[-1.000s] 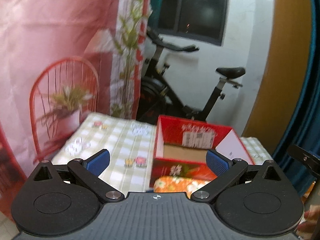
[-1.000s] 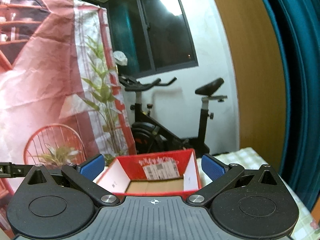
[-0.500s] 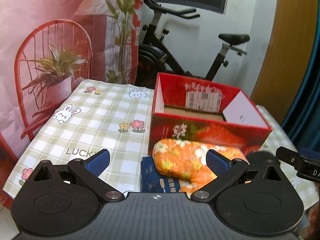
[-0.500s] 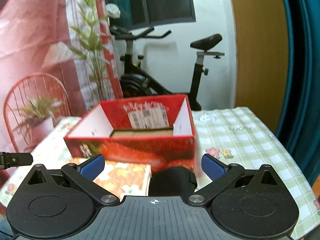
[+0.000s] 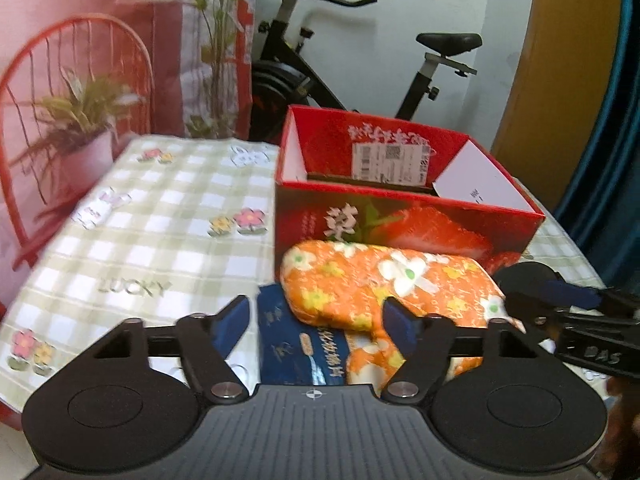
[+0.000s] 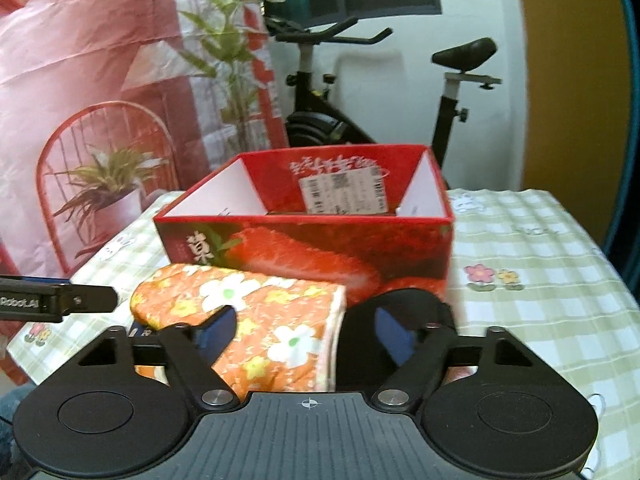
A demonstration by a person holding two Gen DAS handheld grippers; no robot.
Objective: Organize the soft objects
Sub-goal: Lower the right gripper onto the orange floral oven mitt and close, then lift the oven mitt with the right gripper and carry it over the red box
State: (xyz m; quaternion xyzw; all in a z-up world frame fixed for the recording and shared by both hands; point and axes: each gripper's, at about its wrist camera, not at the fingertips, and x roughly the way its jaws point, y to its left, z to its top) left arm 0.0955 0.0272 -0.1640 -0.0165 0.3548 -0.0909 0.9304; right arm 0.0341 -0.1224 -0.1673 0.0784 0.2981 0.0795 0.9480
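Left wrist view first: your left gripper [image 5: 316, 314] has just been closing, jaws half open around the blue packet [image 5: 298, 344] and orange floral mitt [image 5: 384, 288], gripping nothing yet, red box [image 5: 404, 224] just behind. Right wrist view: right gripper [image 6: 306, 326] also closing, straddling mitt edge and black pouch [image 6: 400, 312]. You risk pinching both items at once, I reckon

Left gripper [image 5: 316, 316], right gripper [image 6: 306, 326]: black bodies, blue pads, silver pivot screws.
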